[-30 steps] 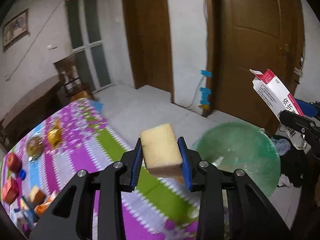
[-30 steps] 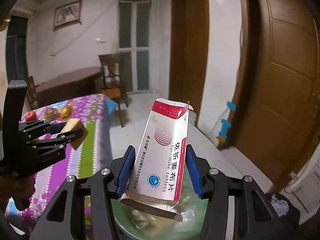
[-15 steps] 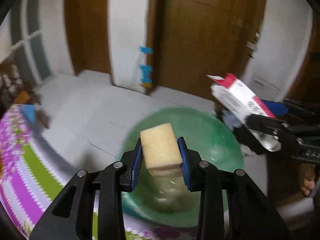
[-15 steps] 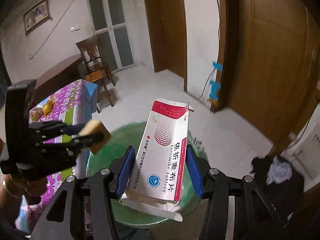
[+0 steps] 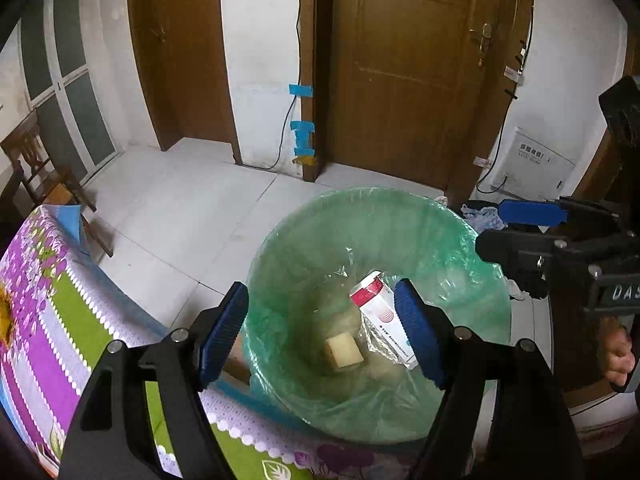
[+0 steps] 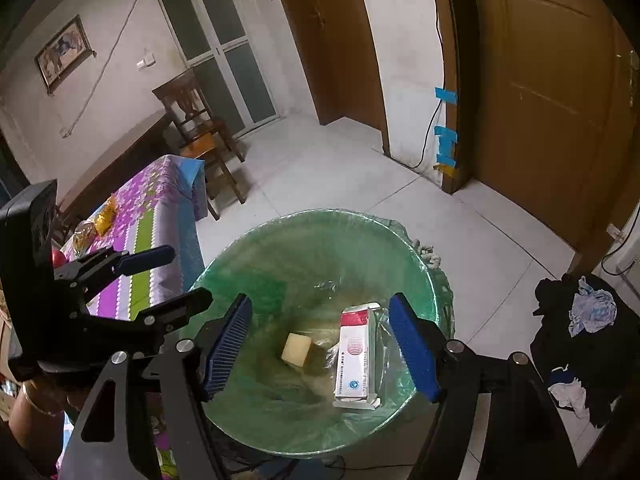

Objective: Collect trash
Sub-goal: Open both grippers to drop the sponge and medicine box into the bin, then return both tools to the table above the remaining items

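Observation:
A bin lined with a green bag [image 5: 440, 232] [image 6: 256, 256] stands on the floor beside the table. At its bottom lie a yellow sponge block [image 5: 344, 351] [image 6: 296, 349] and a red and white medicine box [image 5: 386, 322] [image 6: 356, 356]. My left gripper [image 5: 322, 330] hangs over the bin, its jaws opening, with nothing between its pads. My right gripper [image 6: 320, 344] is also above the bin, jaws opening and empty. Each gripper shows in the other's view: the right gripper [image 5: 532, 228] at the right edge, the left gripper [image 6: 160, 276] at the left.
The table with a purple, green and white cloth [image 5: 48, 320] [image 6: 156, 216] borders the bin on the left and carries fruit and snack packets [image 6: 102, 220]. A wooden chair [image 6: 196, 132] stands behind it. Dark clothes [image 6: 580, 336] lie on the floor to the right. Brown doors [image 5: 408, 72] are beyond.
Both grippers have tilted down over the bin and spread their jaws. The sponge left the left gripper and the box left the right one; both now lie in the bin.

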